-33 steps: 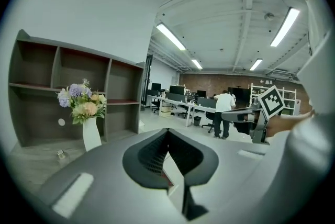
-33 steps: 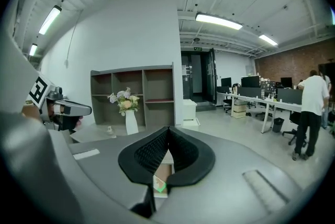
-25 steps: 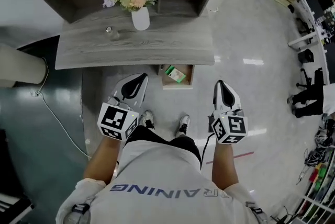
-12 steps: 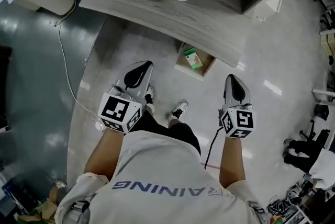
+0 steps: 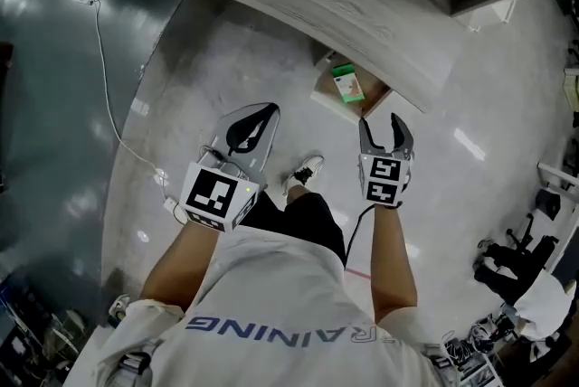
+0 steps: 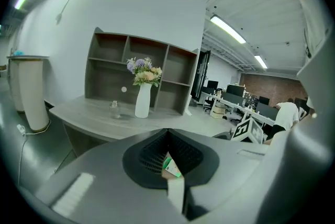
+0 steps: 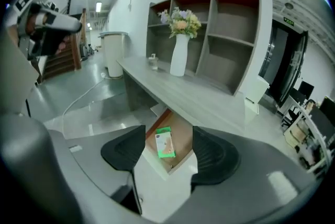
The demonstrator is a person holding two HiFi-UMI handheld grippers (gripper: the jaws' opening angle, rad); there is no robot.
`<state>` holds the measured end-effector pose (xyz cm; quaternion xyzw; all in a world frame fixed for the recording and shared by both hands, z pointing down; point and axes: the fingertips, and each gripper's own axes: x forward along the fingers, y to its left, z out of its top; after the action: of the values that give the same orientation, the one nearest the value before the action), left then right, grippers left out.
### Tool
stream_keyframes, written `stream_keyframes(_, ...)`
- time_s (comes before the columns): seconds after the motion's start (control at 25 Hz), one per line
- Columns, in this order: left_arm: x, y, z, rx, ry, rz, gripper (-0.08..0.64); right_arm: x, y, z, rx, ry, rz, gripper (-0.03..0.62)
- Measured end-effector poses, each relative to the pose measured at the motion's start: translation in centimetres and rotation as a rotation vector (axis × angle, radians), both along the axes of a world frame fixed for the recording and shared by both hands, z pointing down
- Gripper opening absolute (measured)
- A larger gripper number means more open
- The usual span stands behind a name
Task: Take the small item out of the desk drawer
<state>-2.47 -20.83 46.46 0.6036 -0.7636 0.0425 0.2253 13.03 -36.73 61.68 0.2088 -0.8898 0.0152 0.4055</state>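
I have 2 grippers in front of me. The right gripper (image 5: 378,125) is held out over the floor with its jaws opening, and the pads press on nothing. In the right gripper view (image 7: 168,136) the gap between them frames the box (image 7: 165,143), which lies ahead and below, apart from both pads. The left gripper (image 5: 262,116) hangs beside the right one, to its left and a little nearer to me, with its jaws closed together and nothing gripped. In the left gripper view (image 6: 167,134) only a sliver of the box (image 6: 171,166) shows through the hollow behind the tips.

Just ahead of the right gripper the drawer (image 5: 373,96) stands pulled out from under the desk (image 5: 362,5). The green and white box (image 5: 346,85) lies flat on its wooden bottom (image 7: 180,124), toward the left side as the right gripper sees it.

Above and beyond the drawer runs the grey desk top (image 7: 183,92). On it, ahead and to the left of the right gripper, stand 1 white vase (image 7: 179,55) with flowers (image 7: 180,21) and 1 small glass jar (image 7: 153,62) just left of the vase. Behind them rises a shelf unit (image 7: 230,34). From the left gripper the vase (image 6: 142,101) and jar (image 6: 114,109) sit ahead and slightly left.
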Motion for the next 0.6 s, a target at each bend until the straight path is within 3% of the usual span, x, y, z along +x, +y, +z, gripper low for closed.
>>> stream_keyframes(0.36,-1.2,1.8,5.9,-0.069,0.055,-0.033,-0.002,-3.9,-1.2,14.7,0.04,0.244,-0.007,0.365)
stream_keyframes(0.6,-1.2,2.7,8.6,-0.101,0.103,-0.047,-0.002,-5.1,-2.4,21.0,0.081,0.352,-0.001,0.376)
